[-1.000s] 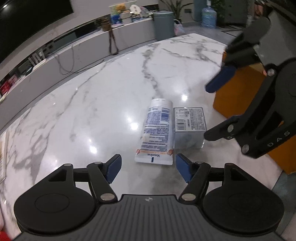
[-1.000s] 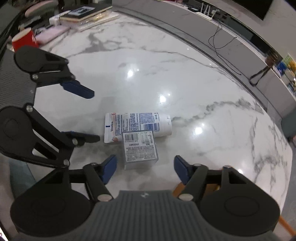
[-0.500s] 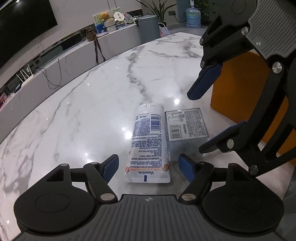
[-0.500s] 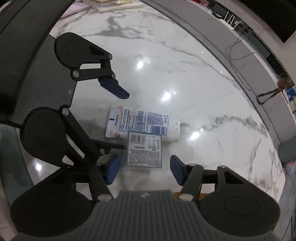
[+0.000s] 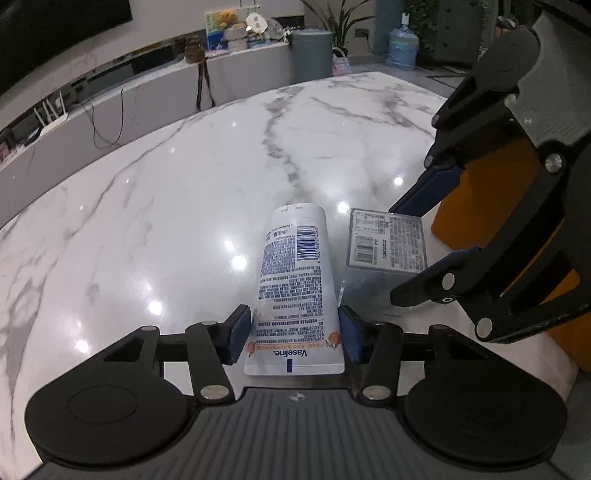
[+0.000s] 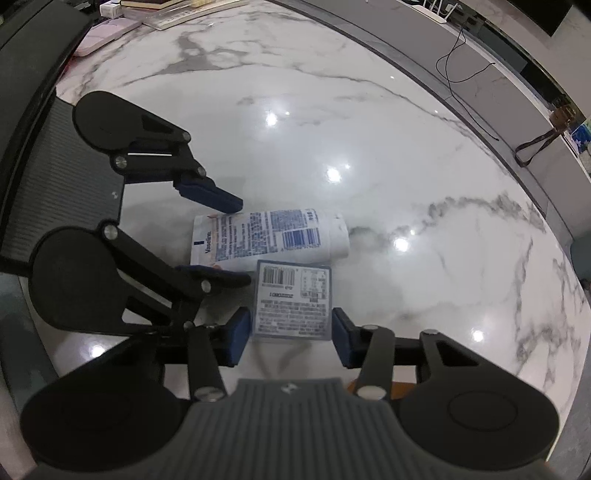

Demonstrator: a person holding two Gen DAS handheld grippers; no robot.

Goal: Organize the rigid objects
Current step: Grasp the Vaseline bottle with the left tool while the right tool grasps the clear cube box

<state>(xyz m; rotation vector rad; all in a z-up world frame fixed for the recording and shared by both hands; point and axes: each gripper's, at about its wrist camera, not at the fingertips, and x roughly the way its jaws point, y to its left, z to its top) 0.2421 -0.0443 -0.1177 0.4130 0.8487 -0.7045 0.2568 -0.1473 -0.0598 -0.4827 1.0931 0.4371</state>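
Note:
A white Vaseline tube (image 5: 295, 280) lies flat on the marble table, and a small clear box with a barcode label (image 5: 386, 243) lies right beside it. My left gripper (image 5: 294, 338) has its blue pads against both sides of the tube's crimped end. My right gripper (image 6: 291, 338) straddles the near end of the box (image 6: 293, 302); its pads sit close to both sides with a small gap on the right. The tube also shows in the right wrist view (image 6: 269, 238), with the left gripper's fingers (image 6: 210, 195) around it.
An orange box (image 5: 491, 206) stands at the table's right edge, behind the right gripper. Books and pink items (image 6: 110, 26) lie at the table's far end. A grey counter with cables (image 5: 147, 99) runs beyond the table.
Both grippers have moved forward and narrowed. The left jaws have come in onto the tube's end. The right jaws have closed in around the box.

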